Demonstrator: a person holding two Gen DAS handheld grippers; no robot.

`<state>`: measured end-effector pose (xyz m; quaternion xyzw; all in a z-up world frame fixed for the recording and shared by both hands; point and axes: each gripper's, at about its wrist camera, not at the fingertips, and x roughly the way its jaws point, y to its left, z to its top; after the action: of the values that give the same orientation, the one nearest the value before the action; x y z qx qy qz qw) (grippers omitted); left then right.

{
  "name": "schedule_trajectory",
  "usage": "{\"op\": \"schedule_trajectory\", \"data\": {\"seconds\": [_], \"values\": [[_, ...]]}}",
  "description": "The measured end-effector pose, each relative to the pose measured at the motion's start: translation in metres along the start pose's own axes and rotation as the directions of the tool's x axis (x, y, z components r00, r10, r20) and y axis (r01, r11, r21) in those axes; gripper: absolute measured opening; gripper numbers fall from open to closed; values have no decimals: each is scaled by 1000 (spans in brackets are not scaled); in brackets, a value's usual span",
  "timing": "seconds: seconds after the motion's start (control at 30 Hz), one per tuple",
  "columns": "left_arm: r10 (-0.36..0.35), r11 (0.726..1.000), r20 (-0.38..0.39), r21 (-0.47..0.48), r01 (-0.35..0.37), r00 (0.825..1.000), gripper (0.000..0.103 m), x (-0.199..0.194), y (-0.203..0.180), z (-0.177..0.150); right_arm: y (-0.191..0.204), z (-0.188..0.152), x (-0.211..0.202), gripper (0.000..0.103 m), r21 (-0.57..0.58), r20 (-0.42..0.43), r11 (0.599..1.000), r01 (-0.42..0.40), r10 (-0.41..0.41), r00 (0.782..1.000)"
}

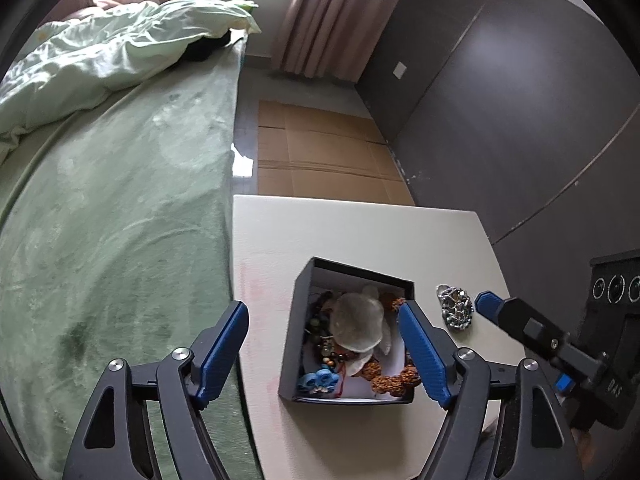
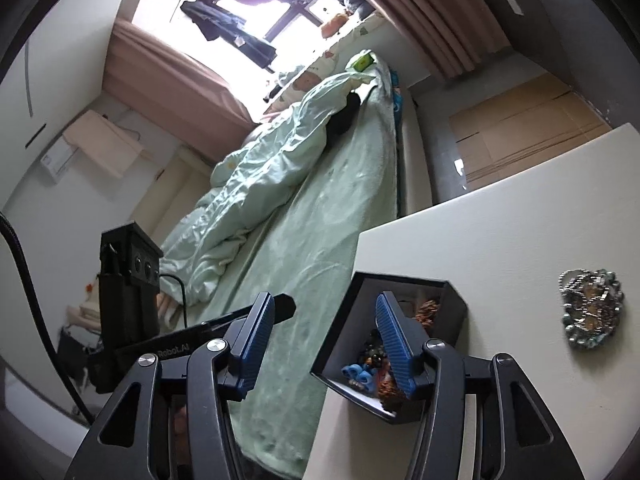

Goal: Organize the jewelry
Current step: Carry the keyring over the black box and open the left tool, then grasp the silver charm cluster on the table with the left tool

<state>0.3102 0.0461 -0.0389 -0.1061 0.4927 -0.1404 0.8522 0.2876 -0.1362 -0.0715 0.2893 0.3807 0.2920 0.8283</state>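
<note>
Looking down from my left wrist: a white table (image 1: 360,232) stands beside a bed with a green cover (image 1: 120,220).
Jewelry box: the black box (image 1: 298,320) sits open on the near part of the table, close to its left edge.
Box contents: I see a clear rounded piece (image 1: 358,326) on top, dark beads (image 1: 316,328) along the left wall, an orange-brown beaded string (image 1: 394,378) at the right and near side, and a small blue piece (image 1: 320,380) in the near left corner.
Loose piece: a silver-grey jewelry cluster (image 1: 456,306) lies on the bare table just right of the box, apart from it.
Left gripper: my left gripper (image 1: 324,344) hangs over the box with its fingers spread wide, one past the box's left wall and over the table edge, the other above its right side; nothing is pinched.
Right gripper: my right gripper (image 2: 326,340) has its fingers parted and empty; its right finger (image 2: 394,348) lines up over the box (image 2: 452,312), though I cannot tell whether it touches the contents.
Right view of the loose piece: the cluster (image 2: 592,308) lies to the far right, well clear of both fingers.
Floor: flattened cardboard (image 1: 320,152) lies beyond the far end of the table.
</note>
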Motion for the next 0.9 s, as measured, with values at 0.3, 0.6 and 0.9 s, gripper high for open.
{"op": "schedule_trajectory", "data": {"seconds": [0.3, 0.6, 0.9], "values": [[-18, 996, -24, 83, 20, 1000, 78, 9, -32, -4, -17, 11, -30, 54, -10, 23, 996, 90, -89, 996], [-18, 987, -48, 161, 25, 999, 78, 27, -74, -9, -45, 17, -71, 54, 33, 43, 985, 170, -172, 984], [-27, 980, -44, 197, 35, 999, 78, 38, -110, -9, -76, 16, -100, 54, 50, 3, 971, 232, -232, 973]]}}
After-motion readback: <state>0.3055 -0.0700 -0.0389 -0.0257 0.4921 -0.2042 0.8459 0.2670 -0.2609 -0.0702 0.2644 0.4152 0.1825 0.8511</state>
